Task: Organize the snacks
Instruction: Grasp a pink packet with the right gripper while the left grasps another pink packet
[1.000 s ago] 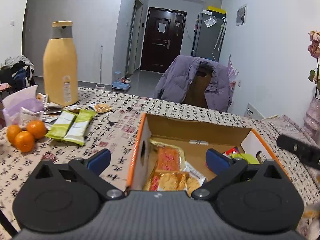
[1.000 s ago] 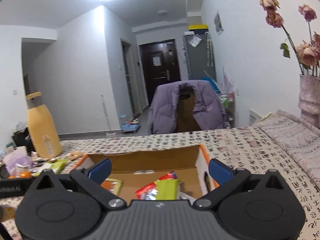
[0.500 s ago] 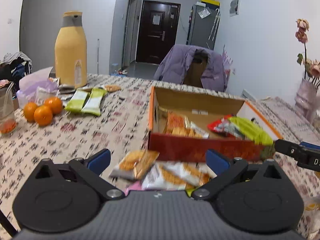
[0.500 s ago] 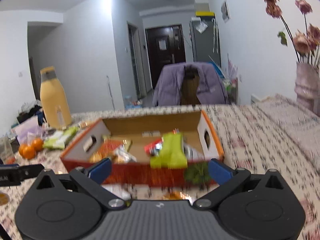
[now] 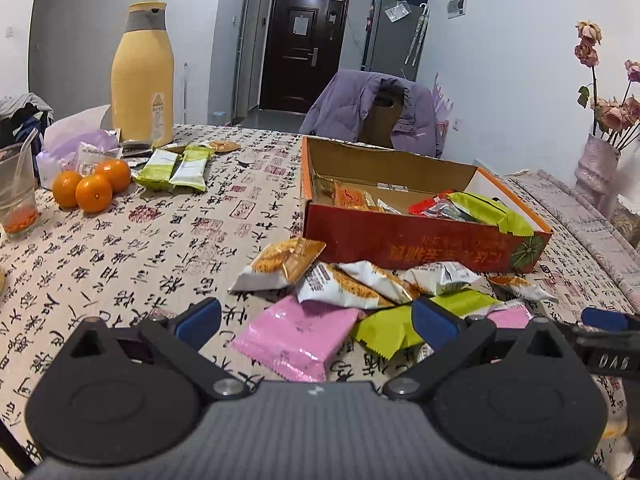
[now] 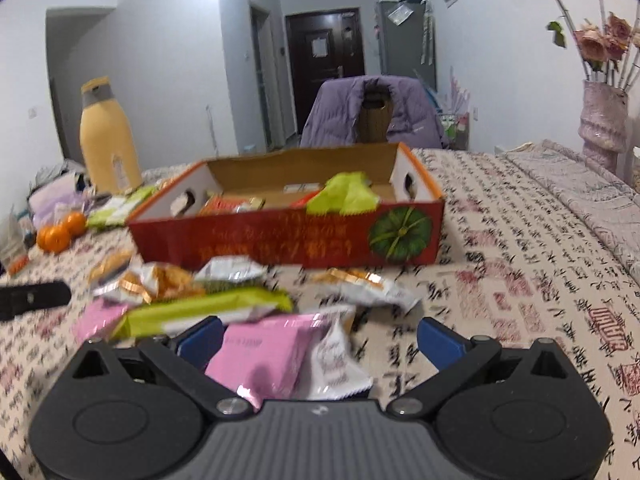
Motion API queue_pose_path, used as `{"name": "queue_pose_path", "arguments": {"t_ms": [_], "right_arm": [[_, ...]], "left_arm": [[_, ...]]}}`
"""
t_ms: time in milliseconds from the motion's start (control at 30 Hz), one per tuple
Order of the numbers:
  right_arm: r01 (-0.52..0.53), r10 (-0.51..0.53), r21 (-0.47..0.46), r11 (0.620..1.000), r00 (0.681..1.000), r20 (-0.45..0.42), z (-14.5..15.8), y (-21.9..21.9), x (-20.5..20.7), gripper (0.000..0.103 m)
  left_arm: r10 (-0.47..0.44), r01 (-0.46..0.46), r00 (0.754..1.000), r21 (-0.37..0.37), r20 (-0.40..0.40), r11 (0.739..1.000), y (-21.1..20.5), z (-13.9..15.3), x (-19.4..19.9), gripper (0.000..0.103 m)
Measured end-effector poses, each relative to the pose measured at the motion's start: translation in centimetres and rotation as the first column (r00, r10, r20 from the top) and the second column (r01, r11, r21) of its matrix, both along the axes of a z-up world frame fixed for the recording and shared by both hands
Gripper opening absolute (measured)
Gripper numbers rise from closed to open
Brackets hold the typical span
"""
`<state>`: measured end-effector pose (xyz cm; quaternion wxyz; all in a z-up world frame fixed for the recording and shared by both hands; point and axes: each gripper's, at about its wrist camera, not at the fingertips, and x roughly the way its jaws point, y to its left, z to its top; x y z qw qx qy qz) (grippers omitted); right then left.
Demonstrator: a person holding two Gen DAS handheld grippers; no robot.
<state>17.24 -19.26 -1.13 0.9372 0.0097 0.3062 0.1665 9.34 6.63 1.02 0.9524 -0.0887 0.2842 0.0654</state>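
Left gripper (image 5: 316,322): jaws spread, empty
Right gripper (image 6: 320,338): jaws spread, empty
Pink packet (image 5: 296,336): on the table between the left gripper's fingers
Loose snacks (image 5: 352,280): piled just beyond
Red box (image 5: 420,240): farther, holding snacks

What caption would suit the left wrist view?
Open left gripper hovers over a pink snack packet before the red snack box.
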Motion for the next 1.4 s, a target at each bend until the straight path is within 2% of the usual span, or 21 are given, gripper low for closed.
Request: {"name": "queue_pose_path", "arguments": {"t_ms": [133,200,333,400,467,600,633,700,800,933,1100,1400], "right_arm": [[-0.039,0.041,-0.065,0.997,0.999,0.028,0.0,2.0,-1.1,0.100],[-0.046,0.048,-0.085,0.995,0.998,0.030,0.0,2.8,-1.3,0.096],[-0.021,0.024,-0.095,0.995,0.999,0.027,-0.4,4.0,-0.7,0.094],[0.001,0.002,-0.116,0.993,1.000,0.029,-0.8,4.7,-0.4,0.088],[0.013,-0.011,-0.135,0.991,1.000,0.018,-1.3,5.5,0.1,0.086],[0.025,-0.018,-0.226,0.974,0.999,0.032,-2.5,7.3,0.1,0.087],[0.019,-0.009,-0.241,0.970,0.999,0.045,-2.5,7.5,-0.1,0.082],[-0.002,0.013,-0.260,0.966,0.999,0.041,-2.6,7.8,-0.3,0.064],[-0.013,0.022,-0.234,0.972,0.999,0.037,-2.5,7.4,-0.8,0.061],[0.021,-0.016,-0.124,0.992,0.999,0.045,-1.9,5.3,-1.7,0.061],[0.050,-0.043,-0.091,0.995,0.996,0.084,-0.8,3.8,-2.6,0.061],[0.066,-0.061,-0.055,0.996,0.994,0.094,-0.5,2.5,-2.7,0.061]], "left_arm": [[0.000,0.000,1.000,-0.006,-0.006,1.000,0.2,-0.4,-0.4,0.103],[-0.001,0.001,1.000,-0.009,-0.003,1.000,0.4,-0.4,-0.6,0.103],[0.006,-0.006,1.000,-0.011,-0.004,1.000,1.0,-0.5,-0.9,0.103],[0.012,-0.012,1.000,-0.016,-0.005,1.000,1.4,-0.6,-1.0,0.103],[0.015,-0.015,1.000,-0.021,-0.003,1.000,1.6,-0.6,-1.2,0.103],[0.022,-0.022,1.000,-0.030,-0.004,0.999,2.3,-0.8,-1.6,0.103],[0.024,-0.024,1.000,-0.031,-0.007,0.999,2.4,-0.8,-1.6,0.103],[0.025,-0.026,1.000,-0.032,-0.016,0.999,2.6,-1.0,-1.5,0.103],[0.020,-0.021,1.000,-0.032,-0.021,0.999,2.7,-1.2,-1.5,0.103],[0.003,-0.005,1.000,-0.035,-0.031,0.999,2.7,-1.6,-1.1,0.103],[-0.002,0.000,0.999,-0.029,-0.053,1.000,2.7,-2.1,-0.5,0.103],[0.007,-0.007,0.999,-0.003,-0.050,1.000,2.3,-2.1,-0.3,0.103]]}}
